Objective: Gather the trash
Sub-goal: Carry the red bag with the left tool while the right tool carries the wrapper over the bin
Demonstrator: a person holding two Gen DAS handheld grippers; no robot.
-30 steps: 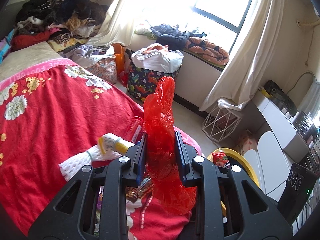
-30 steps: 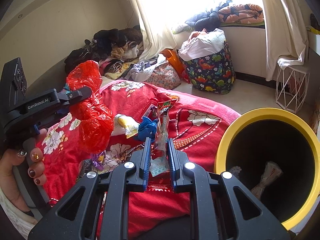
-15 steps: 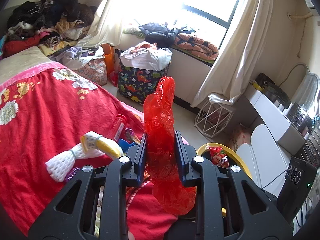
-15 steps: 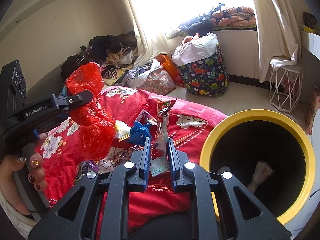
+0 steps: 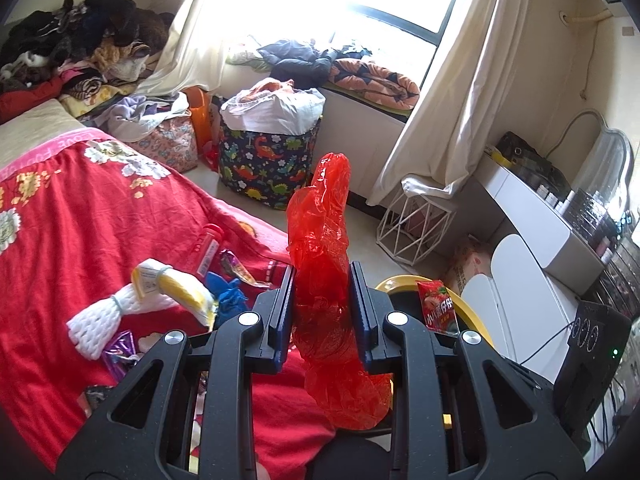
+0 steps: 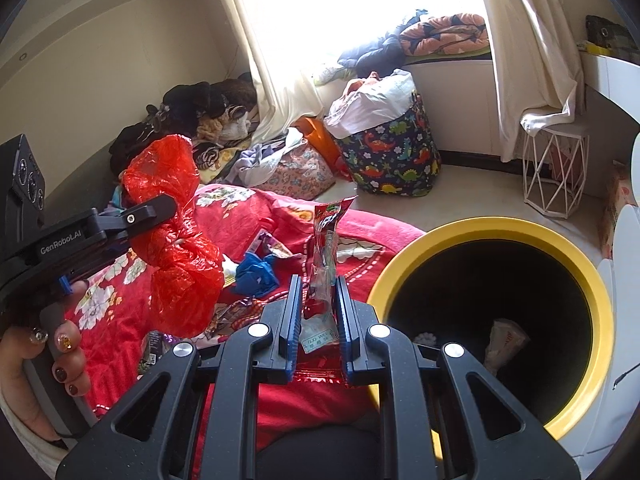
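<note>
Where crinkled red plastic bag (image 5: pixel 324 280) bulges: left hand-held gripper (image 5: pixel 322 300), clamped.

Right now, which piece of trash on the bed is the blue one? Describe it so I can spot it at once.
Start at the red bedspread, at its end nearest the yellow bin. Among the litter there, the blue wad lies between the two held items. It is the only solid blue, crumpled piece; its neighbours are shiny wrappers and white foam net.
</note>
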